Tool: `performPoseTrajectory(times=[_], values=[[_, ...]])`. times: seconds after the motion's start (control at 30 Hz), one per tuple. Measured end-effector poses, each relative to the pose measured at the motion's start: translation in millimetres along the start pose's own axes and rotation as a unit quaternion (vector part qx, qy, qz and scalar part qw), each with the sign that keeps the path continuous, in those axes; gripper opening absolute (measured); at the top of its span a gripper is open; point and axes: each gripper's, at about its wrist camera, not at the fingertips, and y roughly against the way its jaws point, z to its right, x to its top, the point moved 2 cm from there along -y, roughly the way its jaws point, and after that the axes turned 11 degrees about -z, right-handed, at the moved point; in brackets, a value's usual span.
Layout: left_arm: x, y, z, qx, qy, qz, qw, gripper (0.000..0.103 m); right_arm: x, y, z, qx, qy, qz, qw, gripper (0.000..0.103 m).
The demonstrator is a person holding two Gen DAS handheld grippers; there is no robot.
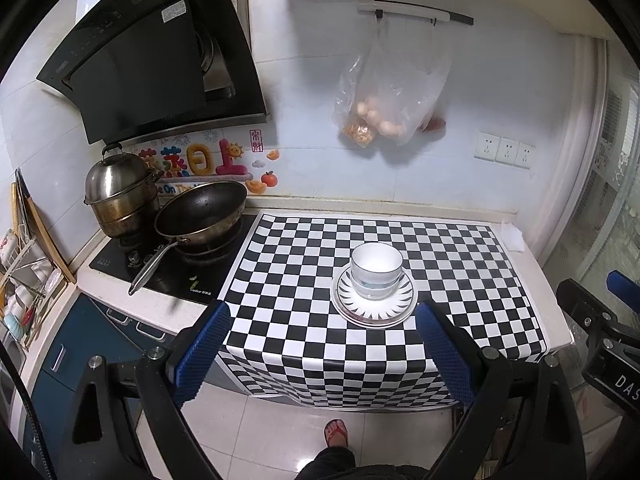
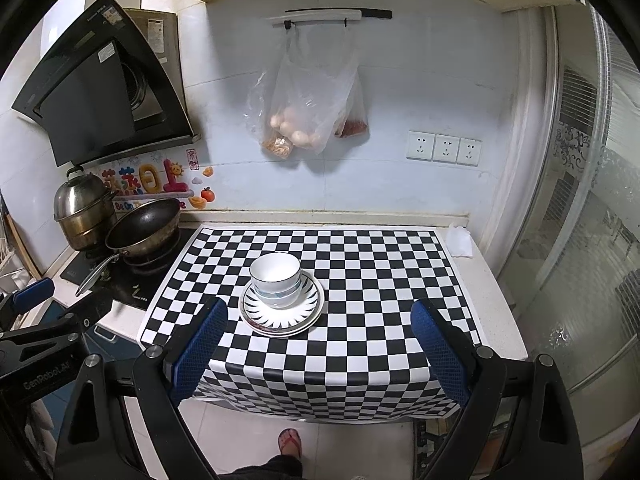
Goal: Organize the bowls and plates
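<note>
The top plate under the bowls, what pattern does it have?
Black ray-like stripes on white top plate, clearest in right wrist view.

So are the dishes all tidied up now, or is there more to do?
It looks nearly done. The bowls sit nested in one pile on top of the stacked plates, all together on the checkered mat. Nothing is in hand: the left gripper and right gripper are both open, held back from the counter edge. No other loose dishes show on the mat, so little seems left.
</note>
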Motion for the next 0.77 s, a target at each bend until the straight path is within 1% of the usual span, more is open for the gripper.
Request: performPoseTrajectory(times=[0.57,0.77], values=[[-0.3,2.3,3.9,0.002,0.000,0.001,1.0000,0.095,3.2,-1.5,8.7,0.000,0.001,0.001,1.000,0.095],[2.5,0.9,3.3,0.001,-0.002,0.000,1.0000,0.095,0.6,-5.4,9.8,0.002,0.002,-0.007,1.000,0.095]])
